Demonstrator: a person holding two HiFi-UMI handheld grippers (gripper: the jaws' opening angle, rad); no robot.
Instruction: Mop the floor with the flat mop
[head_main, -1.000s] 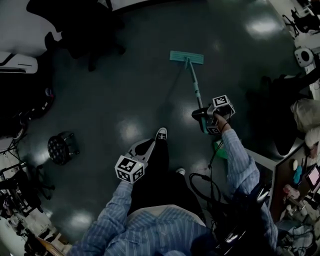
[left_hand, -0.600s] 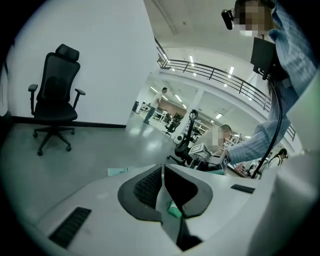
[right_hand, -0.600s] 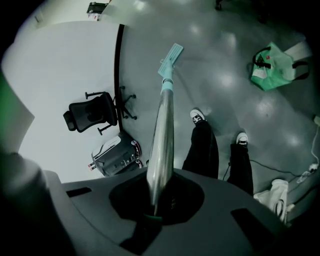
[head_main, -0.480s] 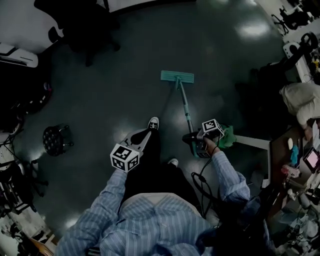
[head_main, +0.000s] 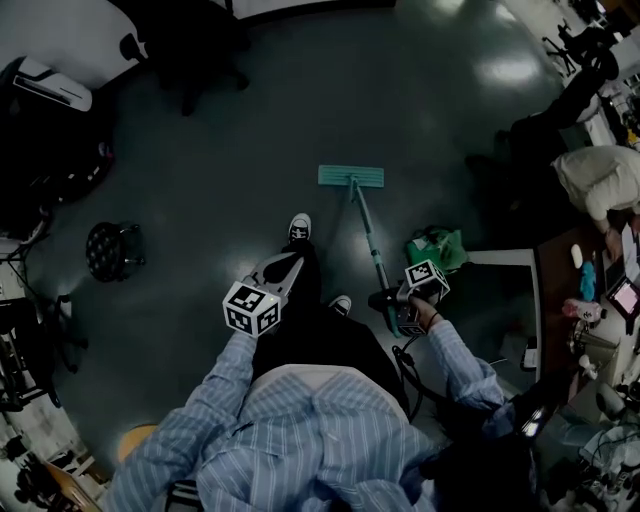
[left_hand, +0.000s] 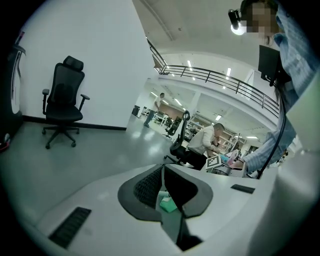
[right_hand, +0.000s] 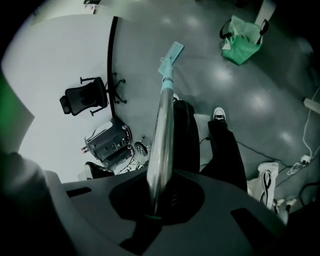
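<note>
The flat mop's teal head (head_main: 350, 177) lies flat on the dark floor just ahead of my shoes. Its handle (head_main: 372, 245) slants back to my right gripper (head_main: 392, 303), which is shut on the metal shaft (right_hand: 162, 130). In the right gripper view the mop head (right_hand: 171, 53) shows at the far end of the shaft. My left gripper (head_main: 287, 266) hangs over my left leg, away from the mop. Its jaws stand together (left_hand: 163, 172) with nothing held, and a bit of teal shows through the slit below them.
A green bag (head_main: 437, 248) sits on the floor beside the right gripper, next to a white desk frame (head_main: 505, 258). A round black stool (head_main: 112, 250) stands at the left and an office chair (left_hand: 64, 97) by the white wall. Cables (head_main: 408, 362) trail by my right foot.
The mop head has slid back toward my feet and the right gripper has drawn in with it. The green bag now lies beside that gripper. The left gripper has stayed over my leg.
</note>
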